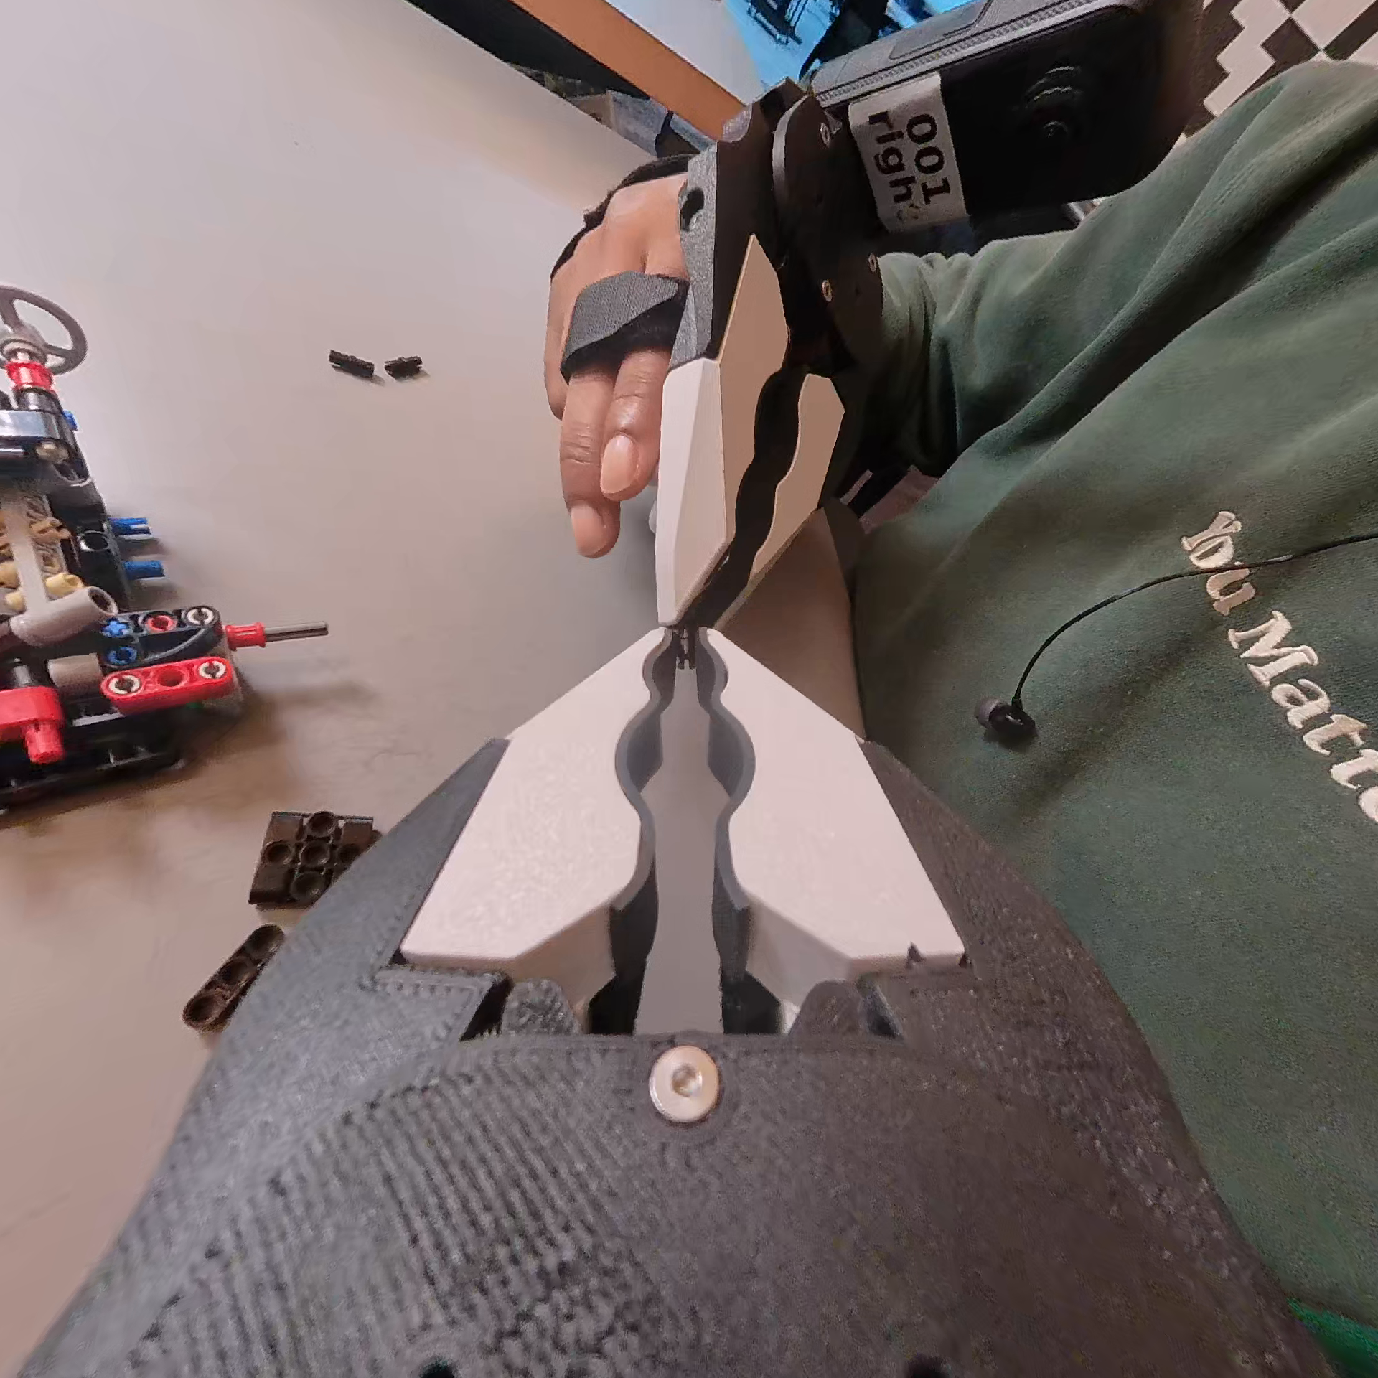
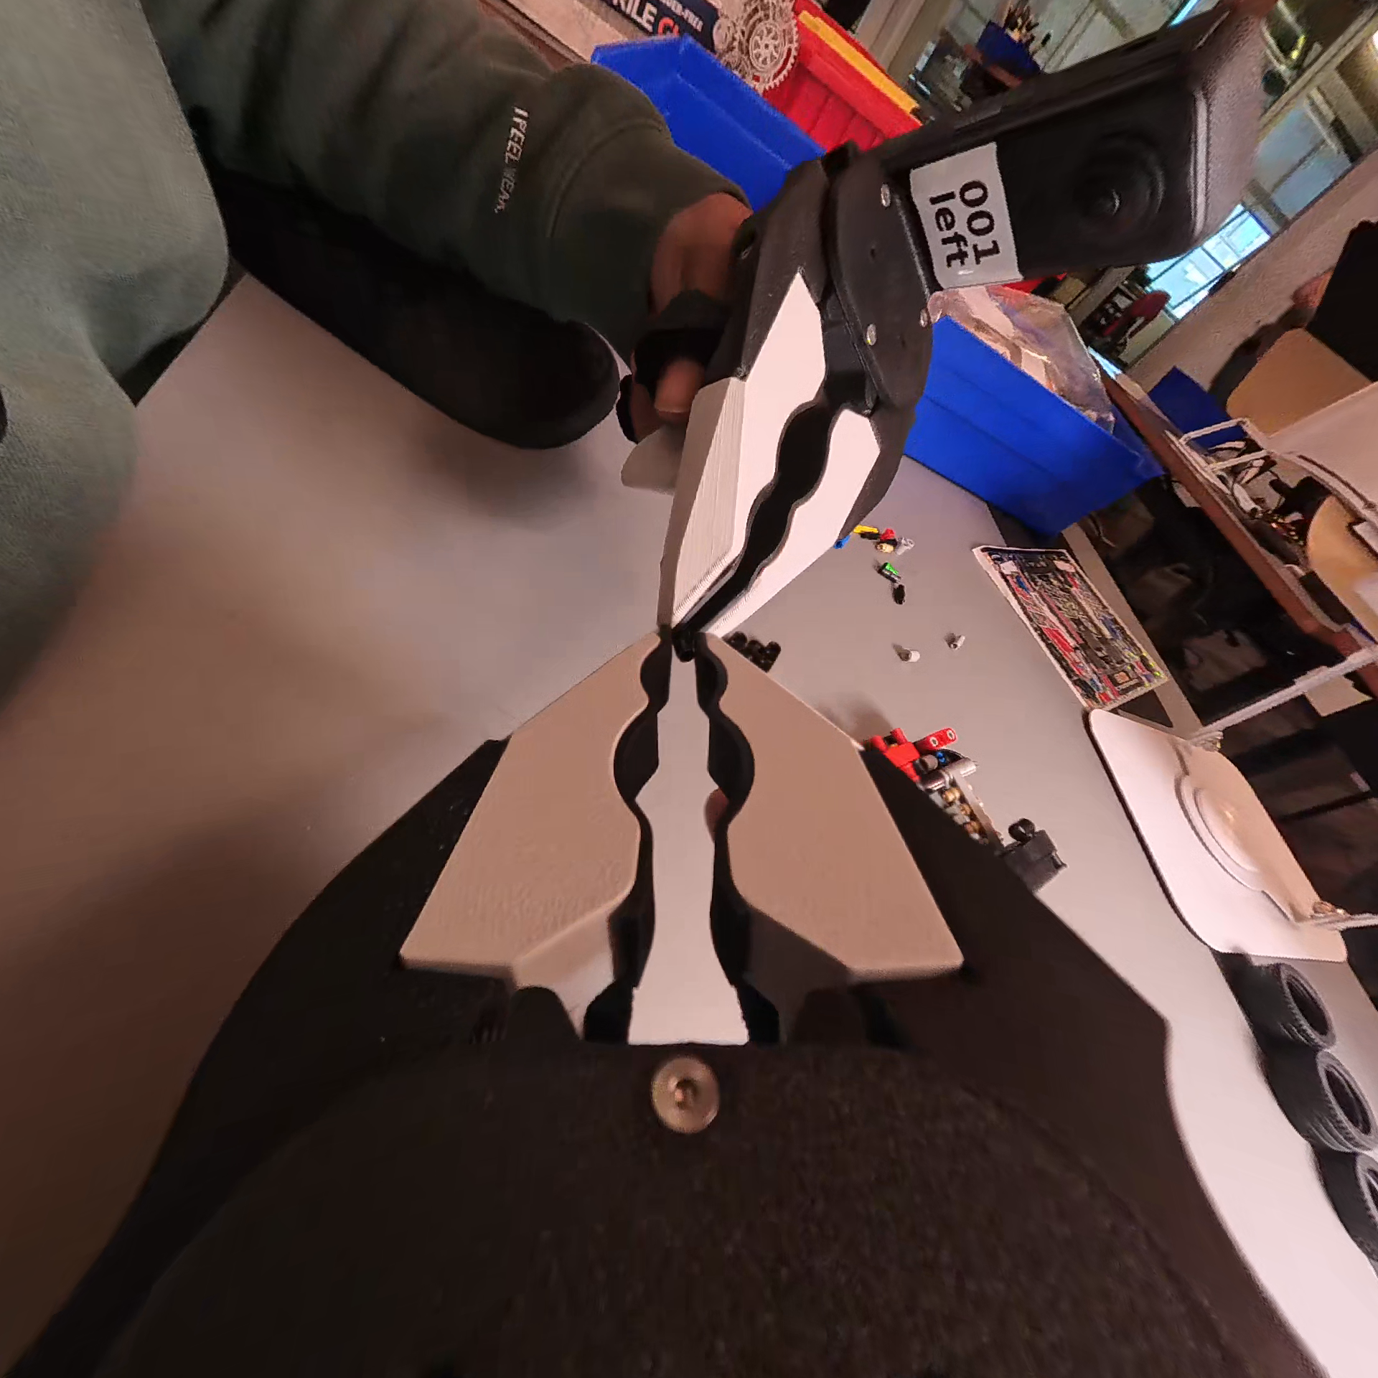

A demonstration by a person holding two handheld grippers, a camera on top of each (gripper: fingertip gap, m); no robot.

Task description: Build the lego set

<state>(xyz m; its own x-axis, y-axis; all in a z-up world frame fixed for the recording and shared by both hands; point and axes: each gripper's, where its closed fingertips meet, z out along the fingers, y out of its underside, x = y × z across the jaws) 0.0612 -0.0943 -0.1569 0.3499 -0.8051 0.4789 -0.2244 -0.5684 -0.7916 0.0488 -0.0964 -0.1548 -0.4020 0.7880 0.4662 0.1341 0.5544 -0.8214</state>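
Observation:
My left gripper (image 1: 680, 647) and my right gripper (image 2: 682, 643) meet tip to tip in mid air above the grey table (image 1: 358, 209). Both are shut on one small black pin (image 1: 682, 655), which also shows in the right wrist view (image 2: 683, 647). The right gripper (image 1: 682, 615) comes down from above in the left wrist view, and the left gripper (image 2: 680, 623) does the same in the right wrist view. The pin is mostly hidden by the fingertips. The half-built lego model (image 1: 112, 649), black with red, blue and grey parts and a steering wheel (image 1: 37, 328), sits on the table at left.
Two loose black pins (image 1: 376, 364), a black block (image 1: 309, 857) and a short black beam (image 1: 235, 977) lie on the table. The right wrist view shows small loose parts (image 2: 883, 552), an instruction booklet (image 2: 1066, 626), blue bins (image 2: 1007, 425), a white stand base (image 2: 1223, 842) and black tyres (image 2: 1327, 1081). Less than 4 cm separates the two grippers' tips. From either gripper's tips it is about 11 centimeters to the black block (image 1: 309, 857).

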